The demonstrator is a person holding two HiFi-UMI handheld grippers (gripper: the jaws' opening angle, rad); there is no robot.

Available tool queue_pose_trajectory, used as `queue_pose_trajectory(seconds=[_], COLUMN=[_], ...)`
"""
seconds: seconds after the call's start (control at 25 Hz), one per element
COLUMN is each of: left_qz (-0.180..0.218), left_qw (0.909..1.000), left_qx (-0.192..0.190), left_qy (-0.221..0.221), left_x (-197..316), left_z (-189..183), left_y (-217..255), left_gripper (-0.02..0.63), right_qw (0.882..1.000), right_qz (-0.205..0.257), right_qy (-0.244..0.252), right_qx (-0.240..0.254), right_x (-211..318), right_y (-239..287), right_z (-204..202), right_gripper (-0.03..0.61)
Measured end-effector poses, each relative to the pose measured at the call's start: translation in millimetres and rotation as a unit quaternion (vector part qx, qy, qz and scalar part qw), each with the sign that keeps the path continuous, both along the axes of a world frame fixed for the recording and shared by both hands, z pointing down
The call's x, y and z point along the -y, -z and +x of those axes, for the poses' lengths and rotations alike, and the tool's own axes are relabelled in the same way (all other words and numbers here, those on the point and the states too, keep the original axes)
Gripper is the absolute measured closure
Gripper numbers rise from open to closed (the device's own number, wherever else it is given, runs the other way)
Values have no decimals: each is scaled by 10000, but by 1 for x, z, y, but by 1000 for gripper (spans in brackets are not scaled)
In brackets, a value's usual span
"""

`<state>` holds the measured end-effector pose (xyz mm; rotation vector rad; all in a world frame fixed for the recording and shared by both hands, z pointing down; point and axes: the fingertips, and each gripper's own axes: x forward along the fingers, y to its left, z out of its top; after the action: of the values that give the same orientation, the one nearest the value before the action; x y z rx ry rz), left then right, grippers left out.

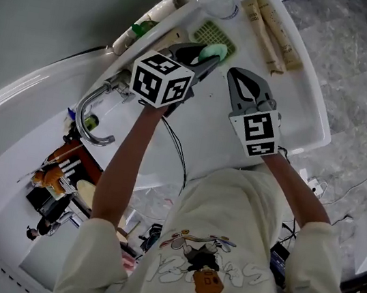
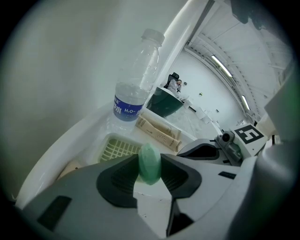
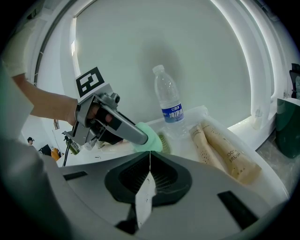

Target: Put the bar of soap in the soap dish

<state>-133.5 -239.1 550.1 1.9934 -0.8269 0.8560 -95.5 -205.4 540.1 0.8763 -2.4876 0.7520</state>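
Back ledge of the white sink [image 1: 312, 107], tight against a grey wall [image 1: 54, 4].
- Soap dish [image 1: 215, 34], pale yellow-green and slatted, sits at the wall side. The slats in view are bare.
- A clear water bottle [image 2: 136, 79] with a blue label stands upright just behind the dish.
- Two beige tubes [image 1: 271, 26] lie side by side along the ledge to the right of the dish, near it.
- A beige item [image 2: 70, 168] lies at the dish's left edge. What it is cannot be made out.
- Open white surface runs from the dish's front edge toward the person.

Left gripper [image 2: 150, 165]: jaws clamped on the bar of soap [image 2: 150, 161], which is green and rounded. It is held on edge between the pads with its top poking out past the tips. The right gripper view puts the soap at the near edge of the dish. Whether it touches the slats cannot be told.

Right gripper [image 3: 149, 157]: jaws pressed together at the tips with nothing between them. It hangs to the right of the left gripper, apart from it, over bare ledge short of the tubes.

A curved chrome faucet [image 1: 94, 120] stands well to the left of both tongs.
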Motion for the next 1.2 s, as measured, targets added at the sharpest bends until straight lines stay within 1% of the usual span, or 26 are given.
queue_pose_trajectory(seconds=[0.24,0.36,0.44,0.52,0.6,0.76,0.96,1.08,1.2], left_qz=[71,32,-56,-157,-158,138,374,508,552], left_qw=[9983,9968,9964,9967,9973,9967,9950,9954,9954], left_qx=[271,292,245,209,236,541,760,748,731], left_qy=[-511,-738,-809,-768,-682,-595,-527,-312,-272], left_x=[0,2,2,4,8,19,24,29,30], left_z=[1,5,7,7,5,-6,-14,-20,-21], left_y=[-6,-9,-9,-9,-9,-8,-5,0,3], left_gripper=[468,468,468,468,468,466,466,466,466], right_qw=[10000,10000,9999,9999,9999,9998,9999,9999,9999], right_qz=[-40,-65,-75,-87,-109,-132,-147,-139,-110], right_qy=[44,63,59,62,71,97,58,31,7], right_qx=[32,38,44,50,55,61,51,43,42], right_x=[-3,-5,-6,-6,-8,-9,-7,-6,-5], right_y=[2,1,1,1,1,-1,-2,-2,1], right_z=[-5,-6,-6,-6,-6,-6,-3,-2,-2], right_gripper=[572,572,572,572,572,572,572,572,572])
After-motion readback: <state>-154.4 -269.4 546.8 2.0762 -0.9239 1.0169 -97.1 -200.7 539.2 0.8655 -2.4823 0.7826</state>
